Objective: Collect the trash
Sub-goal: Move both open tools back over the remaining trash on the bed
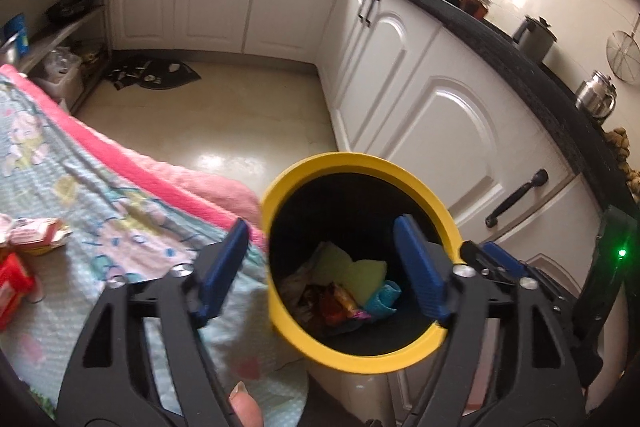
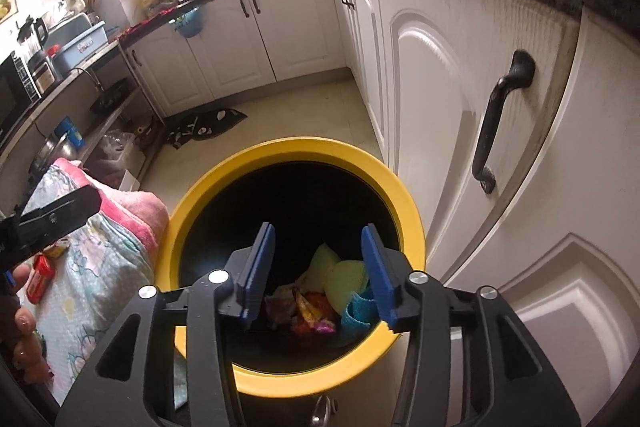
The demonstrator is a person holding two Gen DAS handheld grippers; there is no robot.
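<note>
Both hand-held grippers (image 1: 320, 267) (image 2: 318, 273) gape over bin (image 2: 208, 195).

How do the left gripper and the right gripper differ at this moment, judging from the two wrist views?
The left gripper has its jaws spread wider than the right gripper. The left gripper straddles the near rim of the yellow-rimmed bin, one finger over the patterned cloth and one over the opening; the right gripper has both fingers over the opening. Both have blue pads, are open with nothing between them, and point down at the trash in the bin.
</note>
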